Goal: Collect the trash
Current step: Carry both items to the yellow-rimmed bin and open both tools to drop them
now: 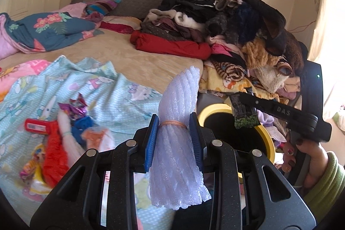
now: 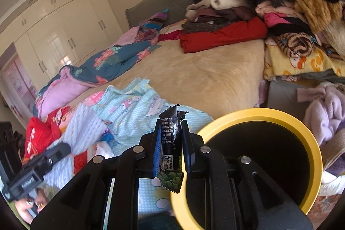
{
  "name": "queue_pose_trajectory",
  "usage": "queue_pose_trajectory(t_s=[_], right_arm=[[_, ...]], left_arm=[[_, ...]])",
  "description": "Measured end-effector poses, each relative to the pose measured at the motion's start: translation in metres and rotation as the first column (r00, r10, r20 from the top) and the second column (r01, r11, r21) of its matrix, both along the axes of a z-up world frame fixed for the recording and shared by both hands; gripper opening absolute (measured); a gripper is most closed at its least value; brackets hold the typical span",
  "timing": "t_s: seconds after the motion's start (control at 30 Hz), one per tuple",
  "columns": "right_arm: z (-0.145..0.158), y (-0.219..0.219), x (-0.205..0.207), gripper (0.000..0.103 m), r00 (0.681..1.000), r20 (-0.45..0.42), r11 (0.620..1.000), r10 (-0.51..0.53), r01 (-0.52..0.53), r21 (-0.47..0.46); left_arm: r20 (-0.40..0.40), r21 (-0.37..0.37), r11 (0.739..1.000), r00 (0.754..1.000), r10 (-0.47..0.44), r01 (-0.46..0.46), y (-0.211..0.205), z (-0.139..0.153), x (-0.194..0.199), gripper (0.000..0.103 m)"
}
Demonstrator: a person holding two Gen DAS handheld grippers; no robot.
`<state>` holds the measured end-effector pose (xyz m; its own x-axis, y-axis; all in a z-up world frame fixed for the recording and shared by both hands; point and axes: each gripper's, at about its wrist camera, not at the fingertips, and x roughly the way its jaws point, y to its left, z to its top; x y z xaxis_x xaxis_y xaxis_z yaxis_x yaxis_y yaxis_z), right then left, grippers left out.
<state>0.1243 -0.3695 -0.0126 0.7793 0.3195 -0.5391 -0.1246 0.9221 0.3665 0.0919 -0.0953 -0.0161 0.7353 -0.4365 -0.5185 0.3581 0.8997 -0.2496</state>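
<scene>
1 yellow-rimmed bin [image 2: 310, 137] beside bed. L gripper [image 1: 175, 137] clamps 1 white foam net roll [image 1: 179, 122] just left of bin. R gripper [image 2: 171, 150] pinches 1 black snack wrapper [image 2: 170, 143] w/ QR code at the bin's rim; its arm reads "DAS".

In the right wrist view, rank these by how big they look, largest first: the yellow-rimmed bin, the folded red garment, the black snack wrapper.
1. Yellow-rimmed bin, by far the largest.
2 and 3. Folded red garment looks somewhat bigger than the black snack wrapper, but the wrapper sits right at the camera and the garment far back, so that order is unsure.
</scene>
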Motion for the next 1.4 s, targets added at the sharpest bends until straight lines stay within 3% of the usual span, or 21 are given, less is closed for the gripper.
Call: queue_pose_trajectory(t_s=[0.53, 1.0, 1.07, 1.1, 1.13, 1.17, 1.23, 1.3, 1.4], right_arm=[[-0.018, -0.073, 0.004, 0.017, 0.980, -0.072, 0.982, -0.184, 0.187, 0.029], [-0.037, -0.107, 0.003, 0.019, 0.948, -0.146, 0.956, -0.281, 0.290, 0.045], [-0.041, -0.109, 0.003, 0.024, 0.945, -0.158, 0.954, -0.286, 0.297, 0.049], [-0.042, -0.111, 0.006, 0.028, 0.943, -0.166, 0.952, -0.288, 0.300, 0.052], [-0.042, -0.111, 0.007, 0.040, 0.942, -0.171, 0.952, -0.288, 0.301, 0.055], [-0.044, -0.112, 0.007, 0.049, 0.940, -0.176, 0.950, -0.291, 0.305, 0.059], [-0.044, -0.111, 0.007, 0.050, 0.938, -0.178, 0.949, -0.296, 0.310, 0.055], [-0.044, -0.109, 0.009, 0.052, 0.940, -0.174, 0.951, -0.293, 0.305, 0.049], [-0.041, -0.106, 0.008, 0.061, 0.943, -0.153, 0.950, -0.294, 0.306, 0.062]], left_arm=[[-0.088, 0.033, 0.984, 0.981, -0.173, 0.176, -0.087, -0.041, 0.008, 0.023], [-0.154, 0.063, 0.970, 0.963, -0.221, 0.233, -0.135, -0.071, 0.035, 0.023], [-0.157, 0.051, 0.971, 0.962, -0.223, 0.233, -0.136, -0.074, 0.040, 0.028], [-0.154, 0.047, 0.972, 0.963, -0.223, 0.232, -0.136, -0.075, 0.041, 0.036], [-0.143, 0.046, 0.973, 0.966, -0.216, 0.224, -0.134, -0.074, 0.042, 0.052], [-0.135, 0.042, 0.977, 0.970, -0.202, 0.210, -0.130, -0.073, 0.043, 0.058], [-0.130, 0.029, 0.983, 0.976, -0.175, 0.180, -0.122, -0.071, 0.044, 0.077], [-0.113, 0.032, 0.990, 0.985, -0.133, 0.138, -0.111, -0.066, 0.042, 0.088], [-0.086, 0.026, 0.994, 0.991, -0.099, 0.102, -0.099, -0.059, 0.039, 0.092]])
